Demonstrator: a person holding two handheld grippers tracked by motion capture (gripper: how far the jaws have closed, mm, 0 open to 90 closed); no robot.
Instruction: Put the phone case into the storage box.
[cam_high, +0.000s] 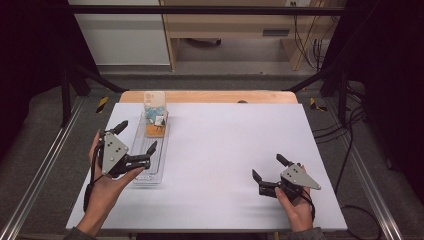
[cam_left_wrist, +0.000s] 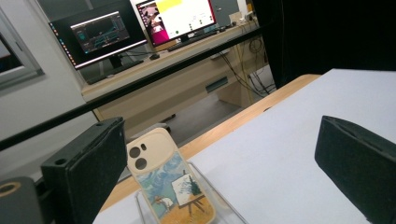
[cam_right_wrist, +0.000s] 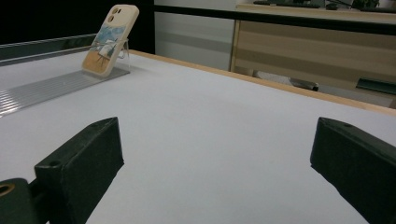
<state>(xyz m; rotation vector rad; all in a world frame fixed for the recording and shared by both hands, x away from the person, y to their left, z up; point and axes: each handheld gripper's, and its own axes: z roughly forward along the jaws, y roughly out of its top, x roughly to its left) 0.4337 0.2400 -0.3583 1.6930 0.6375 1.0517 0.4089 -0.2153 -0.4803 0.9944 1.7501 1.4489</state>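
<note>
A cream phone case (cam_high: 155, 112) printed with a painter at an easel leans upright at the far end of a clear ribbed stand (cam_high: 150, 167) on the left of the white table (cam_high: 225, 150). My left gripper (cam_high: 137, 136) hovers over the near part of that stand, open and empty. In the left gripper view the phone case (cam_left_wrist: 170, 186) stands just ahead of the left gripper (cam_left_wrist: 219, 172), nearer its left jaw. My right gripper (cam_high: 268, 167) is open and empty low over the table's near right. From the right gripper (cam_right_wrist: 215, 172) the phone case (cam_right_wrist: 110, 39) and the stand (cam_right_wrist: 46, 88) are far off to the left.
A strip of bare wood (cam_high: 210, 96) edges the table's far side. Beyond it stand a wooden desk (cam_left_wrist: 187, 88) with two lit monitors (cam_left_wrist: 140, 23) and a black frame bar (cam_high: 200, 10). Cables (cam_high: 350, 150) trail on the floor to the right.
</note>
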